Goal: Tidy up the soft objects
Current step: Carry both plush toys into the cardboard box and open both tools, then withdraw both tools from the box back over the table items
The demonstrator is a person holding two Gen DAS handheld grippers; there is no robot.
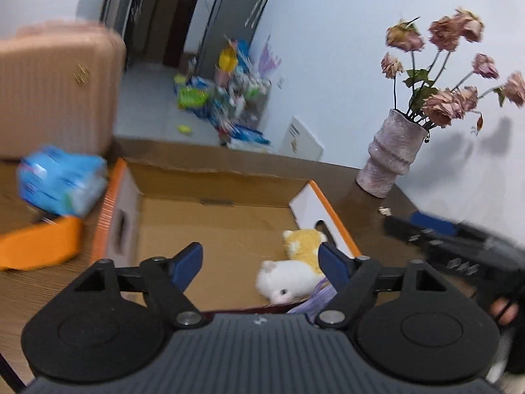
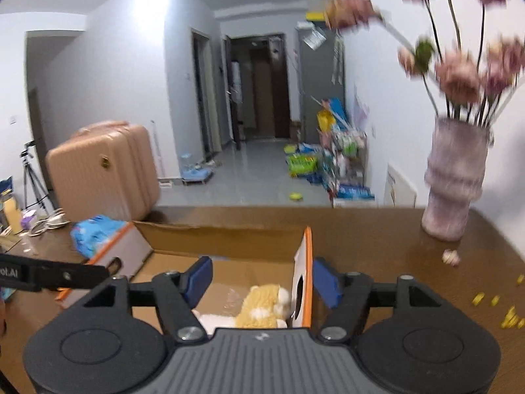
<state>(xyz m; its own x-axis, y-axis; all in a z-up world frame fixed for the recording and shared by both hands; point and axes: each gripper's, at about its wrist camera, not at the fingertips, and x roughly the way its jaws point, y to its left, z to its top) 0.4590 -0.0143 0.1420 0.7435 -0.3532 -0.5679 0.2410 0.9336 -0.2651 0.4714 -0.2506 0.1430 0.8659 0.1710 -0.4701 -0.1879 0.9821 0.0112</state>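
An open cardboard box (image 1: 229, 177) with orange edges stands on the brown table. A white and yellow plush toy (image 1: 295, 262) lies in its right near corner, with a bit of purple cloth (image 1: 320, 295) at the box's near edge. My left gripper (image 1: 261, 262) is open and empty above the box's near side. In the right wrist view, the plush (image 2: 262, 308) shows inside the box (image 2: 229, 239). My right gripper (image 2: 259, 282) is open and empty, straddling the box's right wall. The right gripper's body also shows in the left wrist view (image 1: 459, 246).
A blue soft pack (image 1: 62, 180) lies left of the box beside an orange lid (image 1: 36, 246). A vase of dried pink flowers (image 2: 456, 180) stands at the table's right rear. Yellow bits (image 2: 508, 315) are scattered on the right. A pink suitcase (image 2: 101, 170) stands behind the table.
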